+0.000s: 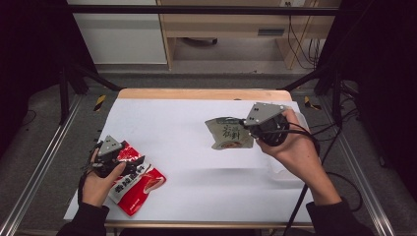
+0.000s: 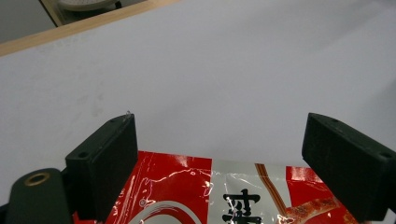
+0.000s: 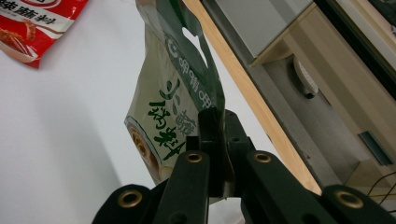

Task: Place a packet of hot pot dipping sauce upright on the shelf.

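Your left gripper (image 1: 129,160) sits low over the glossy red foil snack packet (image 1: 140,184) lying flat at the white worktop's (image 1: 187,128) near left corner; jaws spread wide, pads off the packet. Your right gripper (image 1: 244,124), jaws clamped on the olive-green plastic food pouch (image 1: 227,133), holds it above the worktop's right half.

You worked at a white-topped table (image 1: 196,128) set in a dim, frame-ringed bay.

Beyond your tools, the table's pale wooden edge (image 1: 201,93) ran along its far side, and past it stood a light wood cabinet (image 1: 231,22) beside a white panel (image 1: 118,34). Grey floor (image 1: 44,128) lay off to both sides, with metal rails (image 1: 39,167) flanking you, black frame bars (image 1: 196,10) overhead and loose cables (image 1: 302,44) hanging ahead on the right.
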`<state>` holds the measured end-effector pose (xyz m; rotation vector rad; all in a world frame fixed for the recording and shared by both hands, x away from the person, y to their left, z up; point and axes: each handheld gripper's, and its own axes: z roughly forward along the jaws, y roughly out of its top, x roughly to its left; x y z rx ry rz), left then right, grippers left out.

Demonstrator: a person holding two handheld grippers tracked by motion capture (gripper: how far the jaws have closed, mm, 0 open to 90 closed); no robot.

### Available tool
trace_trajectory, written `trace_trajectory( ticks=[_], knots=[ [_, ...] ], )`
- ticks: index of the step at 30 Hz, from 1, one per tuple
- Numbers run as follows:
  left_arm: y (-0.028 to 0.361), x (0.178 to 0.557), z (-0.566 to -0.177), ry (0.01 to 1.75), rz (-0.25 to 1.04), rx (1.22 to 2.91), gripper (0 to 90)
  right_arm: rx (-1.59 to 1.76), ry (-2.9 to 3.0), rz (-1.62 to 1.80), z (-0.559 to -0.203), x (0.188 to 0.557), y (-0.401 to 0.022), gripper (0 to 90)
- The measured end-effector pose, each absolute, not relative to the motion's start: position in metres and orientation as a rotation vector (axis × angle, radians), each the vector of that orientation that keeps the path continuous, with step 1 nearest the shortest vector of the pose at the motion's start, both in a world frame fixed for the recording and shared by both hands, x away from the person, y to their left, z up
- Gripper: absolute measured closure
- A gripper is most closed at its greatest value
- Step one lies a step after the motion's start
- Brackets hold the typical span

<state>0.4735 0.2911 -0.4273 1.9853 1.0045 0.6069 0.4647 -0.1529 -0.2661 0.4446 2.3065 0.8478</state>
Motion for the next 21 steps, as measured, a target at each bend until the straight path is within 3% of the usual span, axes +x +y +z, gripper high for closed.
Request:
trace_trajectory(
  ticks=[21],
  knots=[
    [0.294,0.475,-0.432,1.029,0.608,1.983,10.3,0.542,2.208,0.868,-0.25,0.471,-0.203,90.0]
  ],
)
